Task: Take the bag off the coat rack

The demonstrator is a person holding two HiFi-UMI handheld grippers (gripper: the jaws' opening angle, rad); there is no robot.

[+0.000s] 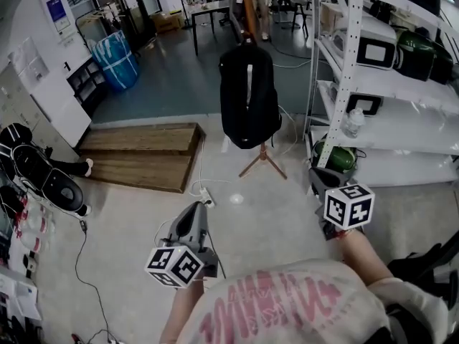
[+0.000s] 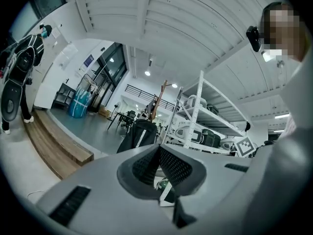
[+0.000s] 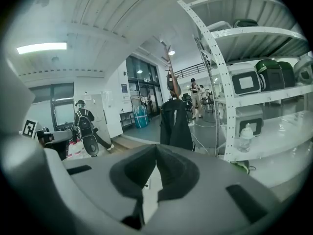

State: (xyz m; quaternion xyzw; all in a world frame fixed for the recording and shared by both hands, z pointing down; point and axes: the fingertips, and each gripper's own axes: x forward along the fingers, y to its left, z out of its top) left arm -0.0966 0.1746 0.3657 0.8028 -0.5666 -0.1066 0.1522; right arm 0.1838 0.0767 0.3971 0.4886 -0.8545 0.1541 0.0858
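A black backpack (image 1: 249, 95) hangs upright on a wooden coat rack (image 1: 247, 9) whose tripod feet (image 1: 263, 162) stand on the floor ahead of me. Both grippers are held low and well short of it. My left gripper (image 1: 194, 208) is shut and empty, pointing toward the rack from the lower left. My right gripper (image 1: 316, 173) is shut and empty too, below and to the right of the bag. The left gripper view shows the bag (image 2: 139, 133) beyond the closed left gripper (image 2: 159, 148). In the right gripper view the bag (image 3: 175, 124) hangs past the closed right gripper (image 3: 156, 148).
White metal shelving (image 1: 351, 49) with devices and a bottle (image 1: 352, 122) stands close on the right of the rack. A low wooden platform (image 1: 140, 156) lies to the left. A power strip and cables (image 1: 206, 192) cross the floor. A person (image 3: 84, 124) crouches at the far left.
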